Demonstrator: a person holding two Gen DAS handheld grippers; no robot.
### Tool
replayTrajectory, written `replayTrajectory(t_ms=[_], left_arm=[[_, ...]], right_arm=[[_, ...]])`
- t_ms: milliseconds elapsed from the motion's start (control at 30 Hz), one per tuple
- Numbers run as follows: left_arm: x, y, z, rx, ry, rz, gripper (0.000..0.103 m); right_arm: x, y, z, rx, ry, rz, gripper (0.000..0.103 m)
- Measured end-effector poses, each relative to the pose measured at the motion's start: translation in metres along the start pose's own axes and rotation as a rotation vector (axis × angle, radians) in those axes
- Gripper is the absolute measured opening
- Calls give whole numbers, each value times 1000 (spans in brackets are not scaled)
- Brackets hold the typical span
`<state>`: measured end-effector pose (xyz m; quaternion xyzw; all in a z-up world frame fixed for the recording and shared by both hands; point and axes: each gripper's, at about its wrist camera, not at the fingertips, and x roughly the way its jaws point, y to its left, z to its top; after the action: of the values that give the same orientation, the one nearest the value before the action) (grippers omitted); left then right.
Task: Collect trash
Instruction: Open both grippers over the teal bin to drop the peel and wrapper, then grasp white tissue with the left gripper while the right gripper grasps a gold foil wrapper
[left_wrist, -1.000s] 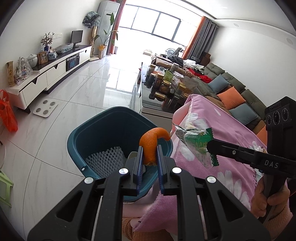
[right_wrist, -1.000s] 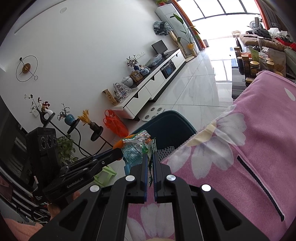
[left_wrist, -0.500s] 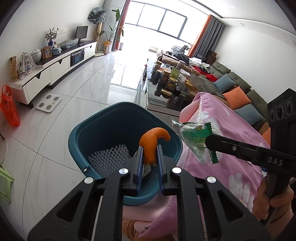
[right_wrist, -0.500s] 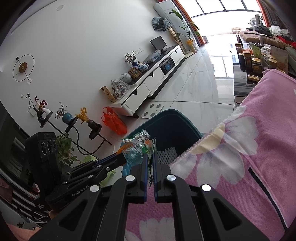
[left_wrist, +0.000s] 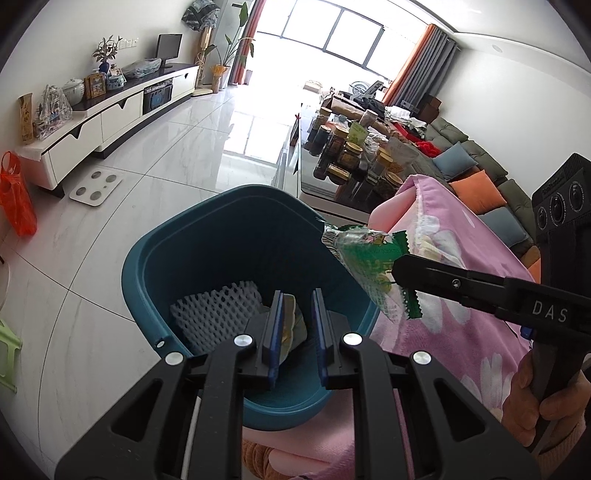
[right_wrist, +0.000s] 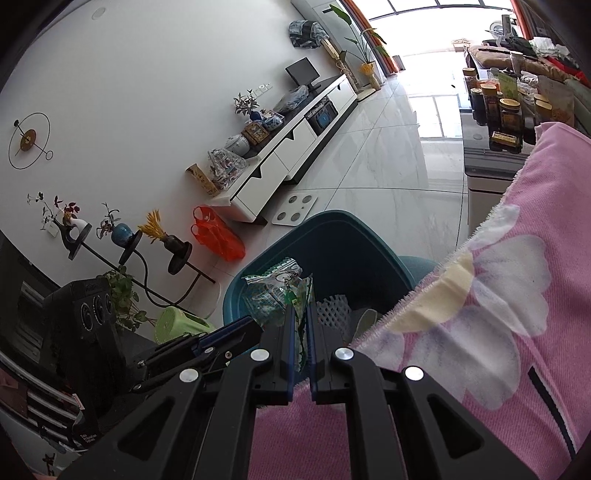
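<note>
- Trash goes into the teal bin (left_wrist: 221, 240) from both sides here. The orange peel that stuck up between the left gripper's fingers half a second ago is gone from them.
- Left gripper (left_wrist: 297, 299) hovers over the bin's near rim, released and empty. Its jaws stand apart at much the same gap as before, with only the bin's inside showing between them.
- Inside the bin lie a white foam net (left_wrist: 218, 310) and, beside it, a pale scrap (left_wrist: 291, 325). The peel itself I cannot find in either view; most likely it has dropped in, so that piece counts as collected.
- Green snack wrapper (left_wrist: 365, 258) hangs over the bin's right rim rather than beside it, nearer the opening than a second ago, when it hung over the pink blanket (left_wrist: 461, 332).
- Right gripper (left_wrist: 397, 271) grasps the wrapper by its lower corner. Its jaws are just starting to open, the film between them and not yet fallen.
- Judging from this, the wrapper's drop is the step in hand. A light film may drift toward the blanket side of the bin.
</note>
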<state>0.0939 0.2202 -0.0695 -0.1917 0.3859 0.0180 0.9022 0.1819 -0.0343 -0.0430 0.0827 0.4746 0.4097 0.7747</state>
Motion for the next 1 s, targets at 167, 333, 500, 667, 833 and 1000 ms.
replayTrajectory(t_ms=[167, 333, 500, 667, 833, 1000], left_arm=[[7, 4, 0, -14, 8, 4, 15], [3, 7, 0, -29, -7, 6, 17], [-8, 8, -1, -19, -34, 9, 19], [-24, -2, -4, 16, -63, -17, 31], [-43, -24, -11, 84, -91, -80, 43], [-55, -57, -21, 153, -90, -169, 47]], right_arm=[[8, -1, 0, 14, 8, -23, 14], [8, -6, 2, 23, -4, -42, 32], [4, -12, 2, 32, -10, -36, 32], [-14, -7, -5, 0, -39, -29, 32], [-48, 1, -21, -57, -88, -36, 38], [-95, -3, -46, -87, -151, -68, 38]])
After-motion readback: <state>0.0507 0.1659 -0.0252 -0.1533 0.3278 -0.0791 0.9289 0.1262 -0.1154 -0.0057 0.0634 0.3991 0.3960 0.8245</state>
